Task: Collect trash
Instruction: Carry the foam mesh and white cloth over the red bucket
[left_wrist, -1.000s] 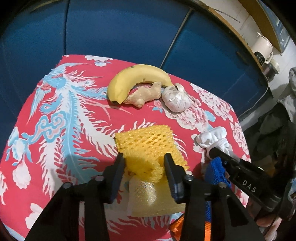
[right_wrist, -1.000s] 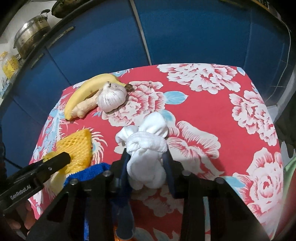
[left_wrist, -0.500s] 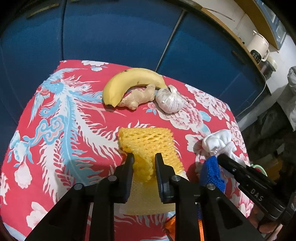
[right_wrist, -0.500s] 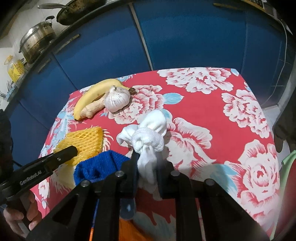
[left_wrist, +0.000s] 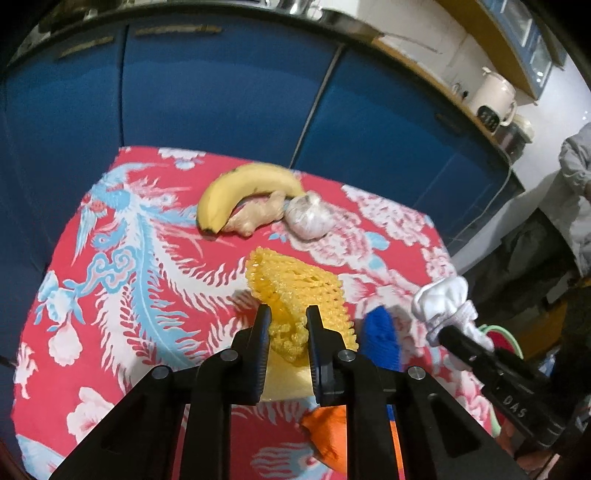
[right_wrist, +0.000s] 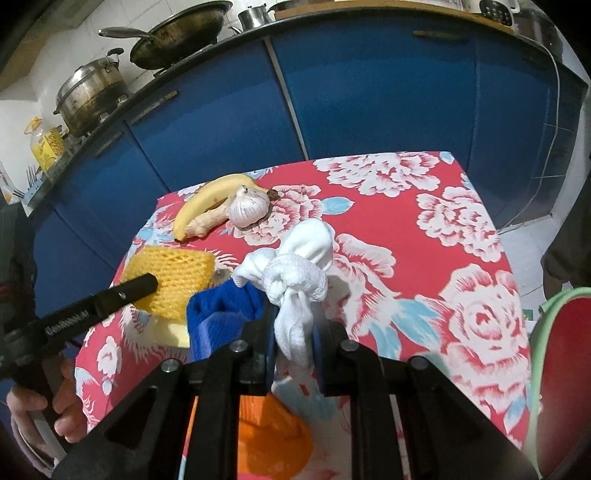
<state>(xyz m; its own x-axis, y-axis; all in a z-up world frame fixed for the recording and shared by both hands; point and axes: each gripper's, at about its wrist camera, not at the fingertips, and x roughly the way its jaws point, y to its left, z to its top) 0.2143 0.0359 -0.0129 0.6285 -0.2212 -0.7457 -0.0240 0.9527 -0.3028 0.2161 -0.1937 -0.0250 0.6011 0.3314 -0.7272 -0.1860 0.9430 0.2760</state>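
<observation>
My left gripper (left_wrist: 286, 314) is shut on a yellow foam fruit net (left_wrist: 295, 284), which hangs lifted off the red flowered tablecloth (left_wrist: 129, 295). A pale yellow sheet (left_wrist: 286, 380) lies under it. In the right wrist view my right gripper (right_wrist: 293, 321) is shut on a crumpled white tissue wad (right_wrist: 299, 266), raised above the cloth. The same wad (left_wrist: 441, 299) shows at the right of the left wrist view, held by the right gripper's fingers (left_wrist: 465, 343). The net (right_wrist: 173, 277) and the left gripper's finger (right_wrist: 125, 291) appear at the left of the right wrist view.
A banana (left_wrist: 243, 188), a ginger root (left_wrist: 258, 216) and a garlic bulb (left_wrist: 308, 218) lie at the table's far side. A blue cloth (right_wrist: 221, 314) and an orange item (right_wrist: 273, 432) sit near the front. Blue cabinets (right_wrist: 369, 92) stand behind. A green-rimmed red bin (right_wrist: 565, 350) is at the right.
Both grippers closed on their items and rose: the left pinched the yellow net and lifted it, the right squeezed the white tissue wad and raised it off the cloth.
</observation>
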